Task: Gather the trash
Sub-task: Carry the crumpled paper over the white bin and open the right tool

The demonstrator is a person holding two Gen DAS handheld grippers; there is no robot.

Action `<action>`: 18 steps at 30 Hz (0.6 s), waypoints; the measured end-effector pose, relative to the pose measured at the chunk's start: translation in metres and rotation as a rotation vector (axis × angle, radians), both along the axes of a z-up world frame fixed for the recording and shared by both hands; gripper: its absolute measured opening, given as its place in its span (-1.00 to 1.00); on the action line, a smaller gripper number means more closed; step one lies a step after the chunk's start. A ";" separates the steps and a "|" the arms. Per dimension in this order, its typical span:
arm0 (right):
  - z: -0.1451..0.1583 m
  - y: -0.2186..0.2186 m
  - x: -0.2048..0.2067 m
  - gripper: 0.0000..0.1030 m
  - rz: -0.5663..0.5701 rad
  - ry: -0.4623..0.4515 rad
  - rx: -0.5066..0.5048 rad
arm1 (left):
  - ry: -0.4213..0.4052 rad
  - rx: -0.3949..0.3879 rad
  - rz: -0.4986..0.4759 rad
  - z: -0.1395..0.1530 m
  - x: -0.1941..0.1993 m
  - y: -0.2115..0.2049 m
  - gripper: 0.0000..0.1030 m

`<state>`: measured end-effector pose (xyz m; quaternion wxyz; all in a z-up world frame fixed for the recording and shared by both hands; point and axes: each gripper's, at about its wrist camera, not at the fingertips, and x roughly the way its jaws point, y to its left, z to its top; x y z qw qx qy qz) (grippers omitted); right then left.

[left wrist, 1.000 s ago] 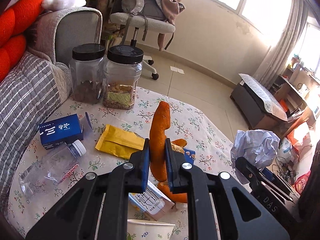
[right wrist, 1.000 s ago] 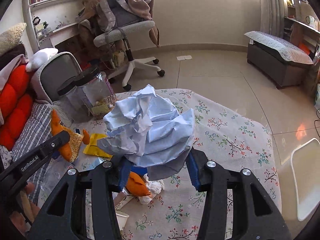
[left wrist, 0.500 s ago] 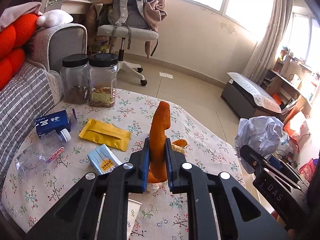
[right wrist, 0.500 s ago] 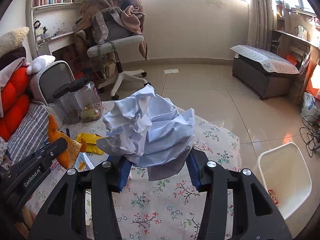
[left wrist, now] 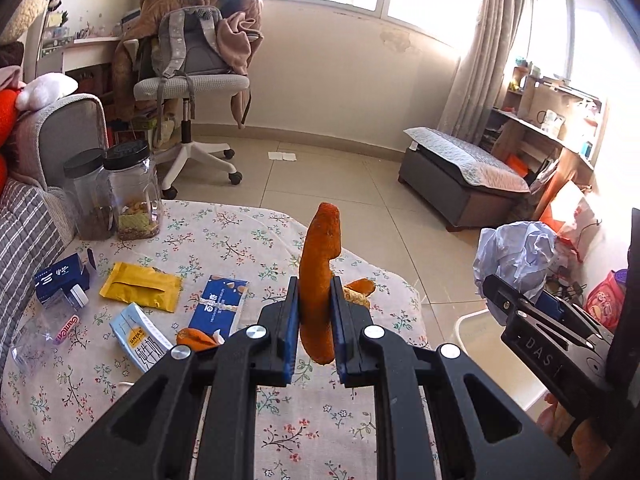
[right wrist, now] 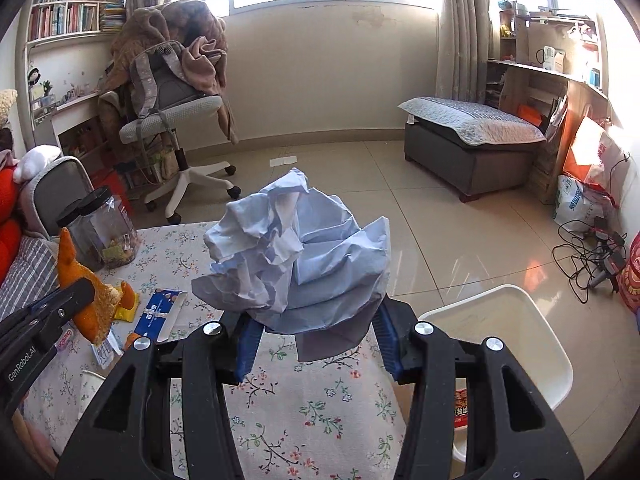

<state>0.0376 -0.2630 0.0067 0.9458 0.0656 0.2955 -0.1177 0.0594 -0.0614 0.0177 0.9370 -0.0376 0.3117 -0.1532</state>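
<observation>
Your left gripper (left wrist: 313, 332) clamps orange peel (left wrist: 318, 280); your right gripper (right wrist: 316, 340) grips crumpled paper (right wrist: 296, 256). Packets (left wrist: 140, 286) and jars (left wrist: 134, 196) crowd the surface (left wrist: 240, 236); the bin (right wrist: 500, 320) sits past its right edge.

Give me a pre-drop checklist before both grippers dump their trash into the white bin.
1. Left gripper clamped on the orange peel: ok.
2. Right gripper clamped on the crumpled paper ball: ok.
3. White bin in view beside the table, mouth open: ok.
4. Paper ball above the bin mouth: not ok, it sits over the table edge.
5. Peel above the bin mouth: not ok, it is over the tablecloth.
6. Room left in the bin: ok; only a red wrapper shows inside.
</observation>
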 end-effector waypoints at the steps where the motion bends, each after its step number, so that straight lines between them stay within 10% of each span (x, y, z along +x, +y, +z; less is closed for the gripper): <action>1: -0.001 -0.009 -0.001 -0.09 -0.018 0.003 -0.004 | -0.002 0.004 -0.011 0.000 -0.001 -0.006 -0.72; 16: -0.046 -0.136 -0.005 -0.04 -0.282 0.255 0.025 | 0.013 0.041 -0.179 -0.004 -0.001 -0.108 -0.72; 18: -0.054 -0.148 -0.006 0.22 -0.302 0.287 0.051 | 0.030 0.030 -0.208 -0.005 0.001 -0.124 -0.72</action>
